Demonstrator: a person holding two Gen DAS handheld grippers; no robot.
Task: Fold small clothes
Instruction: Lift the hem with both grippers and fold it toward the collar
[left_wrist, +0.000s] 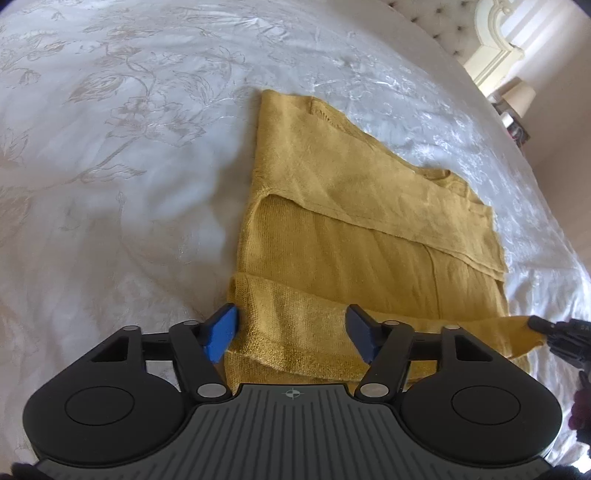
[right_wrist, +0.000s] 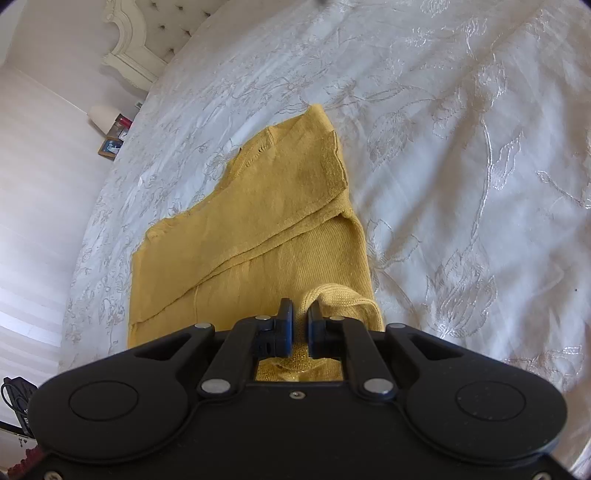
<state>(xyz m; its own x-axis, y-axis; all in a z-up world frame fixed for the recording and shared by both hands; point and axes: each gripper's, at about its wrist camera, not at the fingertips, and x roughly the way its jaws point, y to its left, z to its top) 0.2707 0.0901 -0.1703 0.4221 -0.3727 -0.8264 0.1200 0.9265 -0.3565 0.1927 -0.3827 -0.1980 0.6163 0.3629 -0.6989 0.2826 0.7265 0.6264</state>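
Yellow knit garment (left_wrist: 354, 236), one only.

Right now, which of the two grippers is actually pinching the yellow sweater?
The right gripper: its jaws are shut on the yellow sweater hem. The left gripper stands open, blue pads straddling the hem without pressing it.

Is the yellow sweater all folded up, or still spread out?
Partly folded: the yellow sweater lies on the bed with a sleeve laid across it.
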